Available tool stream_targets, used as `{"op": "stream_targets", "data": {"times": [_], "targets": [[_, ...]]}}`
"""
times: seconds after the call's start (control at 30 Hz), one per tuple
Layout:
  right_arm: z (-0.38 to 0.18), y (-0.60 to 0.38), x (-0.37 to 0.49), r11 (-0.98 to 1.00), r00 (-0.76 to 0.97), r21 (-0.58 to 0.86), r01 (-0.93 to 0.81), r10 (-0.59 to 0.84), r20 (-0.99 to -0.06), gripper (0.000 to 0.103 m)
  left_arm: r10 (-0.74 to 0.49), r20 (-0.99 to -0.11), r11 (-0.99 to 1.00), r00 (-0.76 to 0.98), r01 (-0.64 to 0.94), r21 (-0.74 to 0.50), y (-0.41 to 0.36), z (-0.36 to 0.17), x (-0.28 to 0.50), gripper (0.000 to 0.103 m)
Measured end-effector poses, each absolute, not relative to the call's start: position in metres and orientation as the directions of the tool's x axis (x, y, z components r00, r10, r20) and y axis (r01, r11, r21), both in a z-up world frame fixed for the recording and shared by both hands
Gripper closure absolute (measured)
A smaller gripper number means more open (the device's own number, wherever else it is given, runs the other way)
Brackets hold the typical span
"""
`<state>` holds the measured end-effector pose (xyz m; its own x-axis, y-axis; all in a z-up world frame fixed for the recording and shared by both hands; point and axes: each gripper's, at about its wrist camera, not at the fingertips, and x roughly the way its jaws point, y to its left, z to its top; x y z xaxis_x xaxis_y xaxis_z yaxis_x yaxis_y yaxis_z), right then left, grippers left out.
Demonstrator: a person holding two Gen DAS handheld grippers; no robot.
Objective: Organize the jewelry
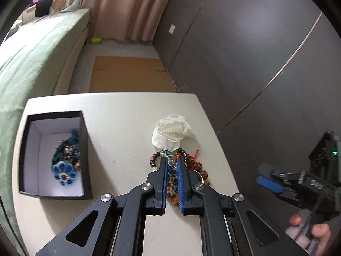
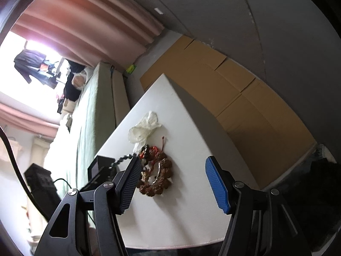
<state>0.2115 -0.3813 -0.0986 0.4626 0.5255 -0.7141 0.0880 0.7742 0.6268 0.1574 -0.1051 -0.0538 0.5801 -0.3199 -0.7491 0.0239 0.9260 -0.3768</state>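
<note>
Left gripper (image 1: 171, 166) pinches a pale-blue glassy bead strand (image 1: 172, 178); right gripper (image 2: 173, 166) gapes empty.

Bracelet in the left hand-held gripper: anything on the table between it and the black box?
Nothing visible: bare table lies between the bracelet and the box, whose top is open.

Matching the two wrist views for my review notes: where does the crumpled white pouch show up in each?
Left wrist view: the crumpled white pouch lies centre frame on the table, just beyond the bead pile.
Right wrist view: the pouch is left of centre, above the beads.
Shared landmark: the pink curtain.
</note>
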Motion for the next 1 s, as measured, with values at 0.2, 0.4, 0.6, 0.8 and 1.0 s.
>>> {"op": "stream_targets", "data": {"times": [0.2,0.4,0.6,0.8,1.0], "targets": [[-0.105,-0.361,0.215,0.776,0.429,0.629,0.055,0.55,-0.716,0.04,-0.34,-0.71,0.909,0.617,0.023,-0.415,-0.083,-0.047,0.135,0.095],[-0.113,-0.333,0.22,0.794,0.389,0.607,0.008,0.557,-0.734,0.044,-0.35,-0.682,0.889,0.642,-0.002,-0.457,-0.059,-0.056,0.12,0.095],[-0.123,-0.305,0.223,0.822,0.344,0.569,-0.026,0.541,-0.767,0.065,-0.337,-0.669,0.886,0.662,-0.017,-0.463,-0.038,-0.052,0.11,0.095],[-0.139,-0.299,0.23,0.815,0.318,0.579,0.004,0.548,-0.774,0.067,-0.357,-0.659,0.87,0.662,-0.022,-0.493,-0.028,-0.053,0.107,0.095],[-0.143,-0.292,0.234,0.816,0.323,0.579,0.012,0.544,-0.774,0.067,-0.363,-0.648,0.86,0.67,-0.027,-0.51,-0.02,-0.051,0.106,0.095]]}}
